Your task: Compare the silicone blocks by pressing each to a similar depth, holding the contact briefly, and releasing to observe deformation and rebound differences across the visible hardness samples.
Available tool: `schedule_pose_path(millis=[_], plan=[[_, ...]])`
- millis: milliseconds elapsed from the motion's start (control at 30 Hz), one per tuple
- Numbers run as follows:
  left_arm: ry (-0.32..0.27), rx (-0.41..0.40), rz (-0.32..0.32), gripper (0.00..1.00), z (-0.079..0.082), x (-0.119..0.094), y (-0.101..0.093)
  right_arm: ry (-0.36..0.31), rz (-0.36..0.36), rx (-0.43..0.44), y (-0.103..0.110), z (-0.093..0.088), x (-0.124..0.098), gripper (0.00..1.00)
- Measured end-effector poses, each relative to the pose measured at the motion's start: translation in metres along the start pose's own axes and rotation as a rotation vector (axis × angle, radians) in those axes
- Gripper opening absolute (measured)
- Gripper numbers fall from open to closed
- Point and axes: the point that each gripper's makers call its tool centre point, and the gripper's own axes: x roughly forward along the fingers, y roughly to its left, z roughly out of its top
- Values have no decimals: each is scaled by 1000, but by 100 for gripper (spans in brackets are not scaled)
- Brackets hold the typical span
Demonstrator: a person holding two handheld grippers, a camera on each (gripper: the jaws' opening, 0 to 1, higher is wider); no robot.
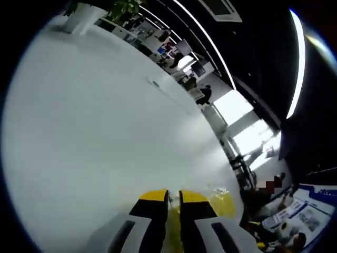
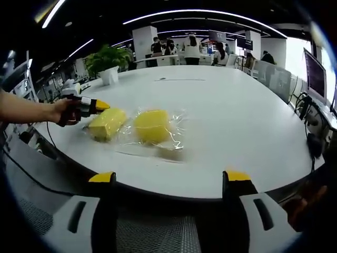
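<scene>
Two yellow silicone blocks lie side by side on the white table (image 2: 237,121) in the right gripper view, each in clear plastic wrap: the left block (image 2: 107,124) and the right block (image 2: 151,126), well ahead of the right gripper (image 2: 171,180), whose jaws stand spread wide with nothing between them, back from the table edge. That view also shows the left gripper (image 2: 100,106) in a person's hand (image 2: 66,110), its yellow tips touching the left block's end. Seen from the left gripper view, the left gripper (image 1: 174,196) has its jaws nearly pressed together, yellow block and crinkled wrap (image 1: 224,203) just beyond and between the tips.
</scene>
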Motion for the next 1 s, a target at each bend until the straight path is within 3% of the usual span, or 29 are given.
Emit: schedule_pose_path(millis=[233,400,467,533,633,1000], plan=[[-9,54,-11,3,0,2,0,1,-2,0,0,-1,0,77],[-1,255,5,0,0,4,-3,4,-2,0,0,-1,-1,76],[7,245,-12,0,0,4,-10,5,-2,0,0,-1,-1,76],[7,324,-7,0,1,4,-12,4,-1,0,0,-1,-1,76],[-23,384,-44,0,4,1,-24,12,15,-13,3,-3,-1,78],[-105,458,-201,0,25,-20,-75,13,20,-9,3,-2,0,78]])
